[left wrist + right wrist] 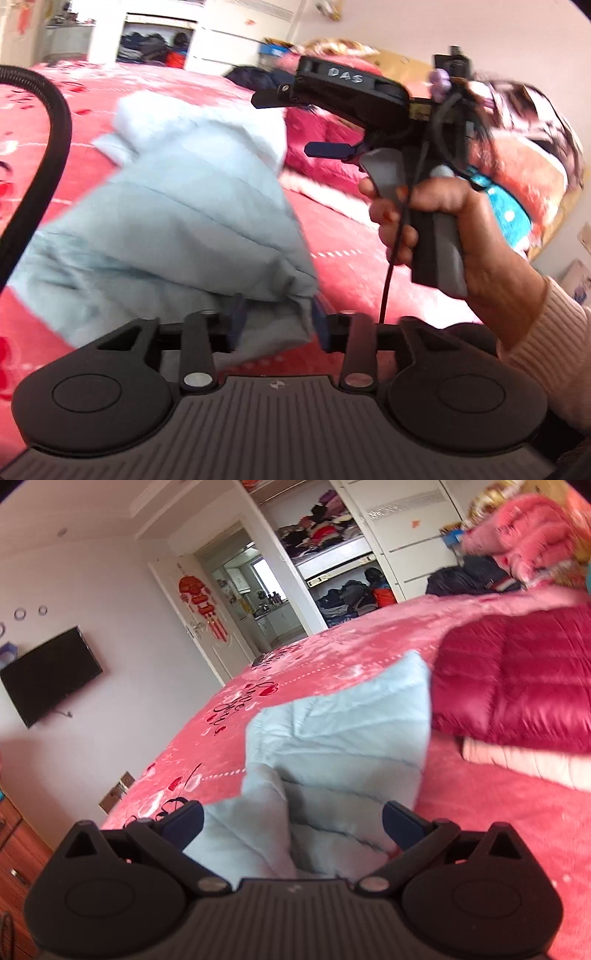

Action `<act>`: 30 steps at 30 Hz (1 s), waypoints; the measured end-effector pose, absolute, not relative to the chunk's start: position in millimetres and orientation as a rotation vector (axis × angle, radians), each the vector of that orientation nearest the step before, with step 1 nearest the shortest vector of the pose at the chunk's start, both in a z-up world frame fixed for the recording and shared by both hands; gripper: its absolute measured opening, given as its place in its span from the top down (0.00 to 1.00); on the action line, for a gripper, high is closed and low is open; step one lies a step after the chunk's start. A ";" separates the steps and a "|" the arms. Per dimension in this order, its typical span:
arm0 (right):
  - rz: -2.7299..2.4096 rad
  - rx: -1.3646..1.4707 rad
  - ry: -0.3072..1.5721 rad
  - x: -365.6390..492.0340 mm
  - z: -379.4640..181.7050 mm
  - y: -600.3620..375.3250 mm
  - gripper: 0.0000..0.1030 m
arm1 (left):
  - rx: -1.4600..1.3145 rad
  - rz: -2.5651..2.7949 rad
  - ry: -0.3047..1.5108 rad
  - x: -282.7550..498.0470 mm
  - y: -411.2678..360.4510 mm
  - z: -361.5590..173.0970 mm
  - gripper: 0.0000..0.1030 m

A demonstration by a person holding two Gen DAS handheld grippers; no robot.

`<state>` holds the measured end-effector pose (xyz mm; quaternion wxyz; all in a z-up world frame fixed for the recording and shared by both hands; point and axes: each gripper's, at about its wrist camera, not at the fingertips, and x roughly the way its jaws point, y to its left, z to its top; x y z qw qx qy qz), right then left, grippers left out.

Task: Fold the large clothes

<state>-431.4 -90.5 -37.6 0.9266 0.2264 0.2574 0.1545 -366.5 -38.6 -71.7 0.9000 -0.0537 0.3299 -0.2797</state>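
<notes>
A light blue padded jacket (pixel 177 221) lies bunched on the red bedspread (pixel 369 240). My left gripper (pixel 277 321) stands partly open, with a fold of the jacket's lower edge between its fingers; the pads do not clamp it. In the left wrist view my right gripper (pixel 295 123) is held by a hand (pixel 443 221) above the bed, its jaws apart and empty. The right wrist view shows the right gripper (pixel 293 821) wide open, raised just above the blue jacket (pixel 343 731), whose folds rise between the fingers without touching the pads.
A folded crimson down jacket (pixel 517 686) lies on a pale garment right of the blue one. Dark clothes (pixel 469 578) and a pink quilt (pixel 524 535) sit at the bed's far end. An open wardrobe (pixel 332 554) stands behind. A black cable (pixel 44 147) arcs at the left.
</notes>
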 end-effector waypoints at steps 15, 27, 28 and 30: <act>0.194 0.201 0.803 -335.3 -71.1 -12.3 0.88 | -0.234 -0.291 0.568 -469.0 22.5 -78.7 0.29; -0.102 0.244 0.492 -450.4 -9.8 -122.9 0.97 | -0.265 -0.242 0.568 -568.5 39.1 -91.2 0.23; -0.142 0.275 0.486 -461.5 -10.8 -140.6 0.97 | -0.263 -0.241 0.569 -575.6 37.2 -94.3 0.22; -0.223 0.322 0.480 -482.0 -15.1 -171.9 0.97 | -0.259 -0.239 0.574 -584.0 34.6 -98.0 0.21</act>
